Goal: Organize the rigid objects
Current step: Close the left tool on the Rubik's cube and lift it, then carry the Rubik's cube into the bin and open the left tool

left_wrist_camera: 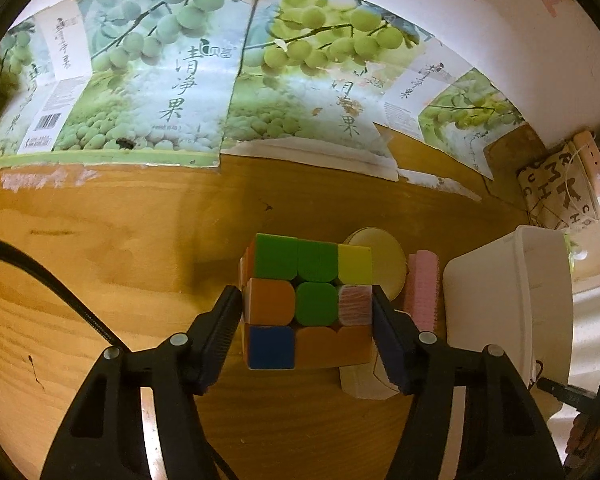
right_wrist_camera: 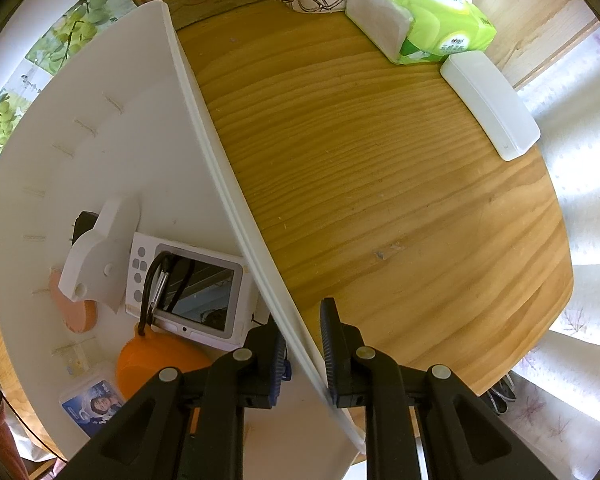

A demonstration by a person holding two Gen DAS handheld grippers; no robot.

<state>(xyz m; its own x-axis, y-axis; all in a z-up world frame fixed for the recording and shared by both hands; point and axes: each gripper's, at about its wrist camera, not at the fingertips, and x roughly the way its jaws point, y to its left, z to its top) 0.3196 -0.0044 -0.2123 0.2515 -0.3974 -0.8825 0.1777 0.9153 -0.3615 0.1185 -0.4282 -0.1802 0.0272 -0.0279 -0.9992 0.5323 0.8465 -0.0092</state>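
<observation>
Though partly blocked by the puzzle cube (left_wrist_camera: 308,300), can just make out a cream disc (left_wrist_camera: 384,260), a pink ridged piece (left_wrist_camera: 422,288) and a pale card behind and beneath it; cannot tell what they are. Left gripper (left_wrist_camera: 307,312) angled steeply down, half open, pads touching both sides of the cube on the desk (left_wrist_camera: 100,272). Right gripper (right_wrist_camera: 304,348) pointing straight down, nearly closed, pinching the white bin (right_wrist_camera: 204,128) by its rim. Inside the bin: small screen device (right_wrist_camera: 196,288), orange bowl (right_wrist_camera: 152,360), black clip (right_wrist_camera: 156,280). Cube scrambled: green, yellow, orange, blue.
</observation>
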